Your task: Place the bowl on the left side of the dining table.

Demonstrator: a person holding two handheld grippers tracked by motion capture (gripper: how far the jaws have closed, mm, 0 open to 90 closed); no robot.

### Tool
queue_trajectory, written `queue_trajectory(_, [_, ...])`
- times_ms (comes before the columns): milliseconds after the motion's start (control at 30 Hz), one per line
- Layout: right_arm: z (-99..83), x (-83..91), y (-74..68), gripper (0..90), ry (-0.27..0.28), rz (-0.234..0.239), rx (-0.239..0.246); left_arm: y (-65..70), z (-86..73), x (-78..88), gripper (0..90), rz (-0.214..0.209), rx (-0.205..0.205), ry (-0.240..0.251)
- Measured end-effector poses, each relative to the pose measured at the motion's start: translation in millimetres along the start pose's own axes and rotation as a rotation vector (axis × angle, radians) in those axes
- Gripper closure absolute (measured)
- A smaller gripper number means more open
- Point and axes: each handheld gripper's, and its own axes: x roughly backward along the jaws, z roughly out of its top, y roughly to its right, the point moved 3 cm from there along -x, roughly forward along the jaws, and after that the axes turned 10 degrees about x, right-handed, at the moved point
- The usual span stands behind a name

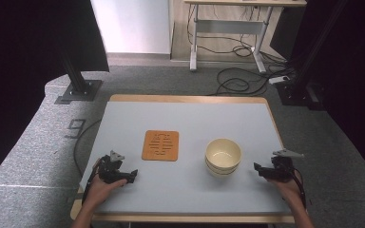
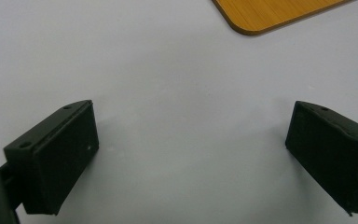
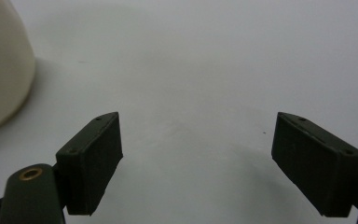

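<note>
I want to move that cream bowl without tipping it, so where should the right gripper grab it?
Probably the cream bowl's rim on its right side, nearest the right gripper: it stands upright, mouth open, so one jaw can drop inside the thin wall and one outside.

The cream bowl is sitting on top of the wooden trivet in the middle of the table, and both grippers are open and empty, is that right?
Not quite. The cream bowl sits on the bare table, to the right of the wooden trivet and apart from it, as the high view shows. The left gripper and right gripper are indeed open and empty.
</note>
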Motion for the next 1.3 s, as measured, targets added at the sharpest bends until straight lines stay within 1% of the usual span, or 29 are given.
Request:
queue_trajectory(100, [4.0,6.2,-2.0,15.3,0.029,0.009,-0.008,0.0,0.1,0.0,2.4,0.000,0.000,-0.001])
queue_trajectory(167, [5.8,8.7,-3.8,15.9,0.041,0.016,0.003,0.0,0.1,0.0,2.4,-0.001,0.000,-0.001])
queue_trajectory(200, [7.5,10.8,-5.8,16.2,0.044,0.019,0.019,0.0,0.1,0.0,2.3,-0.001,-0.001,-0.001])
queue_trajectory(233, [7.5,10.8,-5.8,16.2,0.044,0.019,0.019,0.0,0.1,0.0,2.3,0.000,0.000,-0.001])
queue_trajectory(367, [12.1,16.6,-9.3,16.9,0.061,0.017,0.047,0.0,0.0,0.0,2.4,0.000,-0.001,-0.001])
queue_trajectory(500, [17.3,23.4,-11.8,17.9,0.089,0.023,0.062,0.0,0.0,0.0,2.3,0.000,-0.001,-0.001])
queue_trajectory(600, [19.5,26.4,-13.8,18.1,0.099,0.026,0.077,0.0,0.0,0.0,2.4,0.000,-0.001,-0.001])
queue_trajectory(1067, [31.1,41.6,-16.4,18.2,0.153,0.039,0.081,0.1,0.1,-0.1,2.3,0.000,0.000,-0.001])
queue_trajectory(1167, [34.0,44.8,-17.7,18.2,0.161,0.039,0.091,0.1,0.1,-0.1,2.3,-0.001,0.000,-0.001])
queue_trajectory(1300, [37.1,48.7,-17.9,17.9,0.178,0.029,0.083,0.1,0.1,-0.1,2.3,-0.001,0.000,-0.001])
